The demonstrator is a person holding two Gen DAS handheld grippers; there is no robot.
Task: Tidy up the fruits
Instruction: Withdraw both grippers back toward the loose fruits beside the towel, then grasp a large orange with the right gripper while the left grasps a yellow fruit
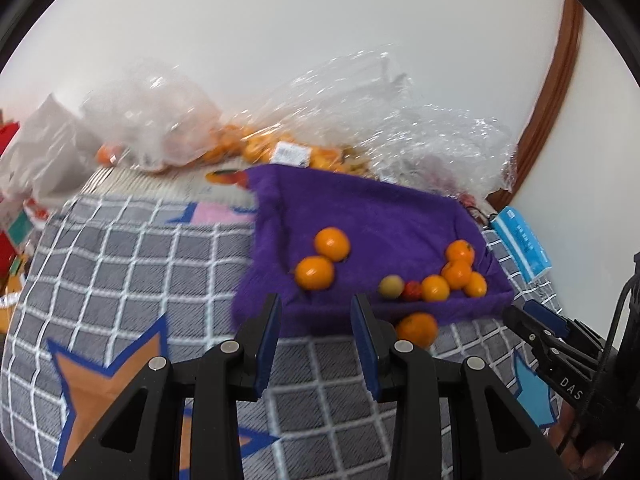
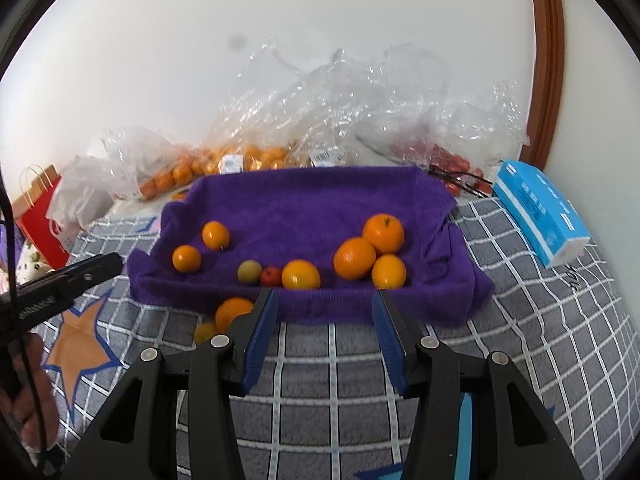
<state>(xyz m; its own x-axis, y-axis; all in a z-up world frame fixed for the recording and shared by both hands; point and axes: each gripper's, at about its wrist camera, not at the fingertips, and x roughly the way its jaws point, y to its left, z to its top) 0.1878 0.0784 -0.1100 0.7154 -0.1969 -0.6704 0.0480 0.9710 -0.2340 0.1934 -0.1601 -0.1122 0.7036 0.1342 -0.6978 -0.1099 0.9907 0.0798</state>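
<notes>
A purple towel tray (image 2: 304,200) (image 1: 368,208) lies on the checked blanket. It holds several oranges (image 2: 354,258) (image 1: 332,243), a pale green fruit (image 2: 249,271) (image 1: 391,286) and a small red fruit (image 2: 271,277) (image 1: 412,290). One orange (image 2: 232,310) (image 1: 418,328) and a small yellow fruit (image 2: 205,331) lie on the blanket just in front of the tray. My left gripper (image 1: 316,304) is open and empty, near the tray's front left edge. My right gripper (image 2: 324,296) is open and empty, at the tray's front edge.
Clear plastic bags (image 2: 320,120) with oranges and red fruit lie behind the tray by the wall. A blue tissue pack (image 2: 540,212) lies to the right. A red paper bag (image 2: 40,216) stands at the left.
</notes>
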